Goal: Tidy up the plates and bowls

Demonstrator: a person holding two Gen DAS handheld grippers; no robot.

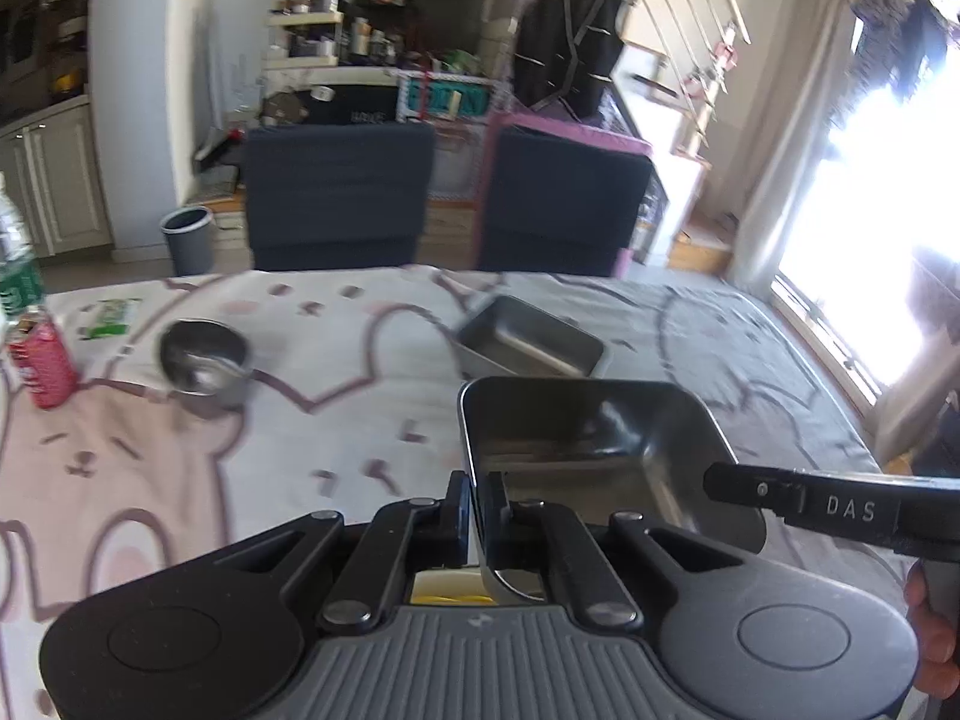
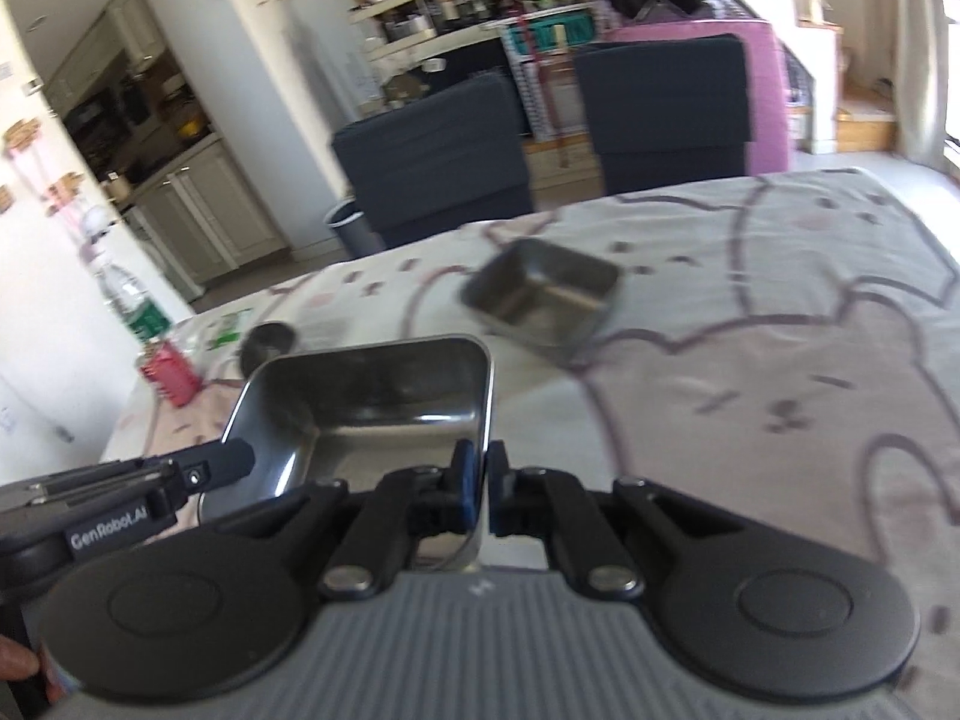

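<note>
Steel tray (image 1: 576, 438) pinched by both tongs (image 1: 478, 516) (image 2: 483, 489); only left view shows round bowl (image 1: 204, 360) clearly.

Right gripper (image 2: 479, 483) clamped on right rim of steel square tray (image 2: 384, 396), tray held above tablecloth (image 2: 750, 390). Left gripper (image 2: 231, 461) grips tray's left rim. Second steel tray (image 2: 540, 294) on cloth beyond. Red can (image 2: 171, 375), bottle (image 2: 135, 306) far left; image blurred.

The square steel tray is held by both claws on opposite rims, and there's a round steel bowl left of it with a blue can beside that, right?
Not quite: the can is red, not blue, as the left wrist view shows. The rest holds: both claws, left and right, clamp the tray, with the round bowl left.
</note>
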